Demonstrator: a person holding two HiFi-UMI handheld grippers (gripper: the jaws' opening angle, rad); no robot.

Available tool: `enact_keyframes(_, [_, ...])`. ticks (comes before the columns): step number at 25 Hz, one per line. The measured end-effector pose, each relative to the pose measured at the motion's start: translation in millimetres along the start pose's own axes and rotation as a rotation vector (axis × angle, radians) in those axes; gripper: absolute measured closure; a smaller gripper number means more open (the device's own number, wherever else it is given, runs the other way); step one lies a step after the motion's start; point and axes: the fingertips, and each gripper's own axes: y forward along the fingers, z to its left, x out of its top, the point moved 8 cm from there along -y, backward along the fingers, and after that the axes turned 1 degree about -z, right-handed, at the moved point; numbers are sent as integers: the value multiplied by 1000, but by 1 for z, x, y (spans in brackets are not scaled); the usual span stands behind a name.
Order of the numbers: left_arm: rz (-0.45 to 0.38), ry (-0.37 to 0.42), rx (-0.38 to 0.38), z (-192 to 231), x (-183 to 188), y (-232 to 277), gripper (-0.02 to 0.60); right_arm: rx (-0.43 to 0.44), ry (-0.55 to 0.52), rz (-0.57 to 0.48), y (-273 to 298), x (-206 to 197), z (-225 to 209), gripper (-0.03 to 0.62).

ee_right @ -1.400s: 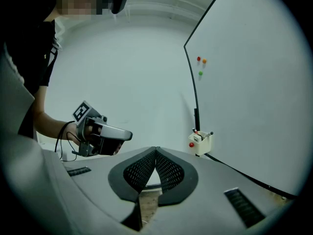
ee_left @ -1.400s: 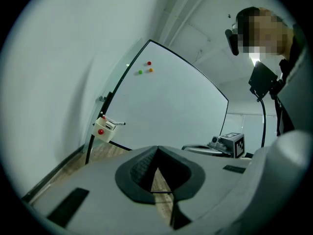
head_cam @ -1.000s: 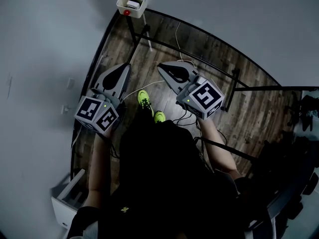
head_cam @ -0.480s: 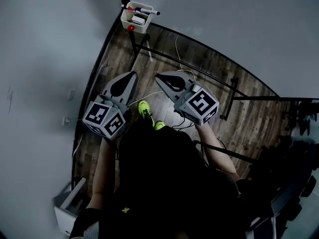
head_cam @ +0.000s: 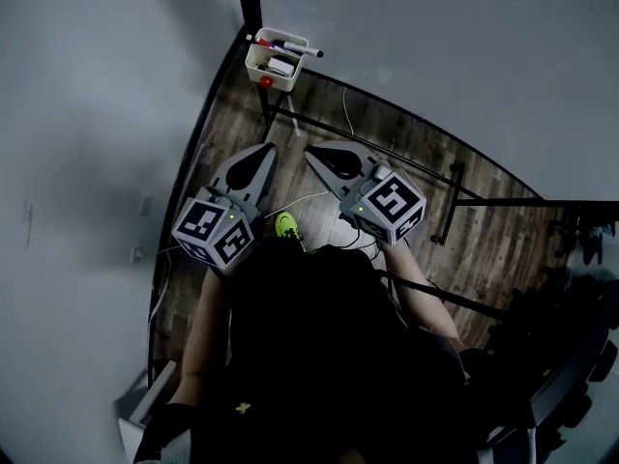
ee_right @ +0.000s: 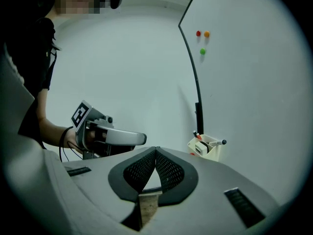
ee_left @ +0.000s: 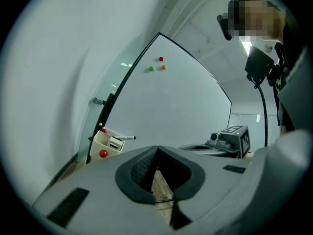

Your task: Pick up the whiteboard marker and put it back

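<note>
Head view, approach phase. The white marker tray point(head_cam: 277, 59) sits in the upper middle of the frame, fixed to the left edge of the whiteboard point(head_cam: 435, 46), with a whiteboard marker point(head_cam: 298, 49) lying across its top and a red magnet point(head_cam: 266, 81) on its front. Over the last second the tray has slid down the frame toward the two tools, so the person is walking up to the board.

Left gripper point(head_cam: 270, 147) and right gripper point(head_cam: 309, 149) are held side by side in the middle of the frame, both pointing at the tray but well short of it. One yellow-green shoe point(head_cam: 287, 225) shows on the wooden floor point(head_cam: 484, 240) just below them.

Left gripper view: jaw tips meet, nothing between them; tray at lower left, marker resting on it. Right gripper view: jaws together and empty; tray at lower right.

Judgement: the pick has not begun. The gap is closing, and one tool must part its jaws before it can take the marker. Which one, I cannot tell.
</note>
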Motion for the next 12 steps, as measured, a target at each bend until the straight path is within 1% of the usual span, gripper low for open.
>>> enact_keyframes(6, [23,17,-38,11,6,4,549,-16,6,-22,18,7,-7,597])
enact_keyframes(12, [25,5,-25,26,14,2,549,-45,10,-29,25,12,-21,597])
